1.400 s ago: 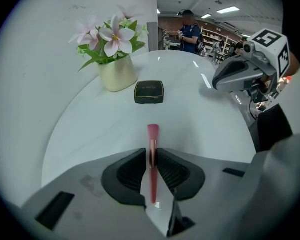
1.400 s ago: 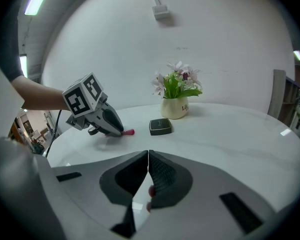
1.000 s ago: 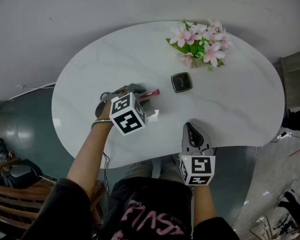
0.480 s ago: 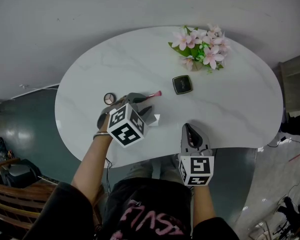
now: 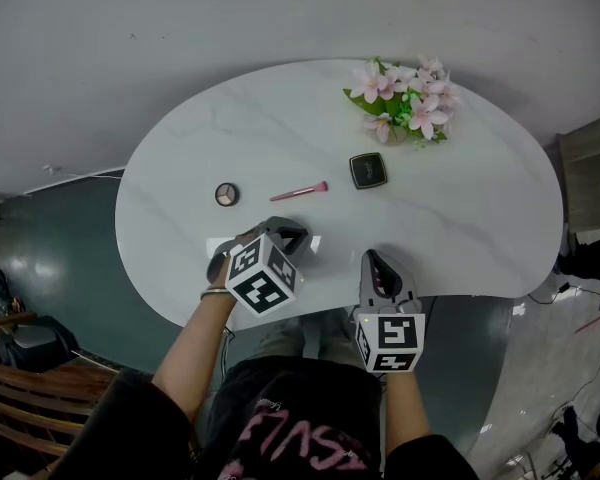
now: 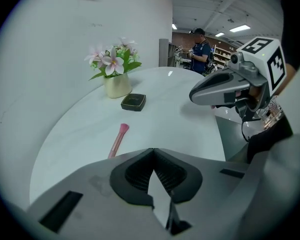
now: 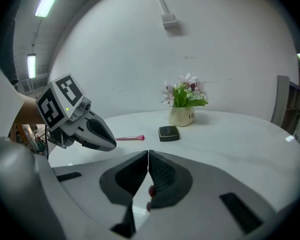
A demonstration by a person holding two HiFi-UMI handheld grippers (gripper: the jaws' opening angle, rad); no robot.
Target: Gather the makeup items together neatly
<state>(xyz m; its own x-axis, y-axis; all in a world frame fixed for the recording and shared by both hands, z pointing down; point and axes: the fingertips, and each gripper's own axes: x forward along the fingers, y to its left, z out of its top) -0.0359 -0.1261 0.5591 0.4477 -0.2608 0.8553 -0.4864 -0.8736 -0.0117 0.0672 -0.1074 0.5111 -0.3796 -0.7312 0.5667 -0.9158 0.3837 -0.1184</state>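
Note:
Three makeup items lie apart on the white oval table [image 5: 460,218]: a small round compact [image 5: 226,194] at the left, a pink brush [image 5: 300,190] [image 6: 118,139] [image 7: 130,138] in the middle, and a black square compact [image 5: 368,170] [image 6: 133,102] [image 7: 168,133] to its right. My left gripper [image 5: 300,236] [image 6: 152,149] hovers near the table's front edge, just short of the brush, shut with nothing in it. My right gripper [image 5: 373,256] [image 7: 148,152] hangs over the front edge farther right, also shut and empty.
A vase of pink flowers [image 5: 405,98] [image 6: 114,70] [image 7: 184,104] stands at the back right, just behind the black compact. A wall runs behind the table. In the left gripper view a person [image 6: 199,51] stands far off.
My left gripper has drawn back toward the front edge, away from the brush, and its jaws have come together. The round compact now shows to its left. The right gripper has hardly moved.

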